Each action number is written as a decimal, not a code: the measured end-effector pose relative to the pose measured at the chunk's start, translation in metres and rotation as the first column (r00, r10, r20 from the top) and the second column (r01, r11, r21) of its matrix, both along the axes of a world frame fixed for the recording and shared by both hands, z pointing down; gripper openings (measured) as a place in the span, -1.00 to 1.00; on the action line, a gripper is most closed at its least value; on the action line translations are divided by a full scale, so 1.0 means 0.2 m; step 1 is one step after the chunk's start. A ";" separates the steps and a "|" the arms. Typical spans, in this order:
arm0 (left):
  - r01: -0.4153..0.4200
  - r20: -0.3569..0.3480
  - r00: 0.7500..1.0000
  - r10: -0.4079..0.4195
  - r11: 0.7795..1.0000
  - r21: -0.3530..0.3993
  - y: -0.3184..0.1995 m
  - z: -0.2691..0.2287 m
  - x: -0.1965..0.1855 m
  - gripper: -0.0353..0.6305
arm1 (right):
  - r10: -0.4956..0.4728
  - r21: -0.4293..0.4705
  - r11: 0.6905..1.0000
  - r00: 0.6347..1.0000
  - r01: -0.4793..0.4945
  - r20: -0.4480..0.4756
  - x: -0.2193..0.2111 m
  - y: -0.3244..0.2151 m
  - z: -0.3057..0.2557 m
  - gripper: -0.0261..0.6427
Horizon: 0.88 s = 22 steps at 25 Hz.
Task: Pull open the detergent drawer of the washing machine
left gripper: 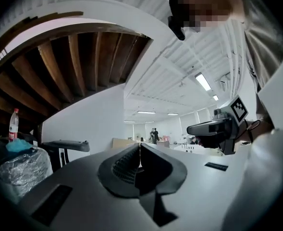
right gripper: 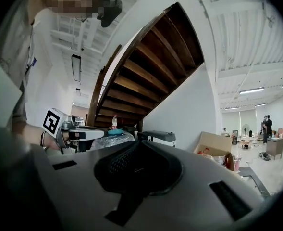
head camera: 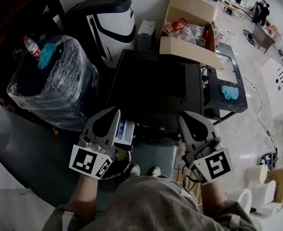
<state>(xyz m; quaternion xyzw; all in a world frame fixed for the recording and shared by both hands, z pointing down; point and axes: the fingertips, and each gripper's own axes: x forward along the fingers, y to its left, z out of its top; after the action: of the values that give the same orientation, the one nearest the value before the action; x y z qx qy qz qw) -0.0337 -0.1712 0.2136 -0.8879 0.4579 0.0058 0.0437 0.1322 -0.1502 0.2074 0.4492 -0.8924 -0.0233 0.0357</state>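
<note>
In the head view the washing machine (head camera: 151,88) shows as a black top below me. At its front left corner a white and blue detergent drawer (head camera: 127,132) sticks out toward me. My left gripper (head camera: 113,111) hovers just left of the drawer, shut and holding nothing. My right gripper (head camera: 185,115) hangs over the front right corner, also shut and empty. In the left gripper view the closed jaws point level into the room, with the right gripper (left gripper: 213,128) beside them. The right gripper view shows the left gripper (right gripper: 79,134) at its left.
A plastic-wrapped bundle (head camera: 52,83) with a bottle (head camera: 31,46) on top stands left of the machine. Behind it are a black and white appliance (head camera: 107,20) and an open cardboard box (head camera: 189,25). A black cart (head camera: 235,73) stands at the right. Wooden stairs (right gripper: 151,66) rise overhead.
</note>
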 end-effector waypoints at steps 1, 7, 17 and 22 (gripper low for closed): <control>0.000 0.003 1.000 0.000 1.000 0.001 0.00 -0.02 0.01 -0.83 | 0.005 0.010 1.000 1.000 -0.005 0.003 0.02 0.01 -0.02 -0.83; -0.024 0.032 0.999 0.024 1.000 0.008 -0.03 -0.07 0.10 -0.84 | 0.034 0.017 0.999 0.999 -0.034 -0.001 0.11 0.03 -0.04 -0.83; -0.025 0.037 0.999 0.025 1.000 0.001 -0.07 -0.08 0.11 -0.85 | 0.040 -0.006 0.999 0.999 -0.040 -0.009 0.12 0.00 0.00 -0.83; -0.022 0.039 0.999 0.022 1.000 -0.005 -0.06 -0.08 0.09 -0.85 | 0.032 -0.006 0.999 0.999 -0.032 -0.016 0.09 0.00 0.00 -0.83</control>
<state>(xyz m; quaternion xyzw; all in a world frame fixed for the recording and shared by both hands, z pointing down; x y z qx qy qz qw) -0.0167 -0.1840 0.1970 -0.8930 0.4471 -0.0120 0.0507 0.1500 -0.1502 0.2066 0.4631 -0.8849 -0.0236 0.0444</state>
